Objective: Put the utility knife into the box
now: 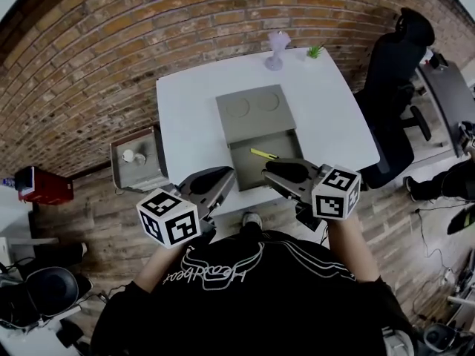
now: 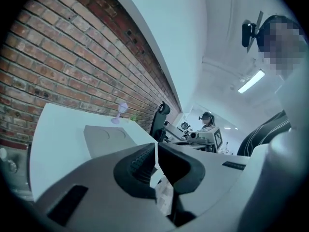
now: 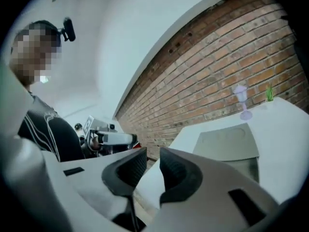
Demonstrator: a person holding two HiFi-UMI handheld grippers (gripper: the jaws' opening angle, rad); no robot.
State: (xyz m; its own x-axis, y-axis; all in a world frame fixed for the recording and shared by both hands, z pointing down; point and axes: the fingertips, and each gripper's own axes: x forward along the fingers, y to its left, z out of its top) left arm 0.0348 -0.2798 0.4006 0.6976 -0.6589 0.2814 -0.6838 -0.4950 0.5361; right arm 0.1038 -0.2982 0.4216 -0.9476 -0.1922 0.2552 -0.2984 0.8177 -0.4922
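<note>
On the white table (image 1: 326, 117) stands a grey box (image 1: 254, 124) with its lid folded back toward the wall. A yellow utility knife (image 1: 263, 154) lies inside the open tray, near the hinge. My right gripper (image 1: 276, 170) hovers over the tray's front right part, just short of the knife. Its jaws stand apart with nothing between them (image 3: 153, 161). At the tray's front left corner, my left gripper (image 1: 223, 176) is shut and empty (image 2: 156, 151). Both gripper views show the box (image 2: 104, 139) (image 3: 229, 144), but not the knife.
A purple goblet (image 1: 277, 49) and a small green plant (image 1: 316, 50) stand at the table's far edge by the brick wall. A black office chair (image 1: 393, 87) is to the right, a grey cabinet (image 1: 137, 162) to the left. Another person (image 2: 207, 122) sits further off.
</note>
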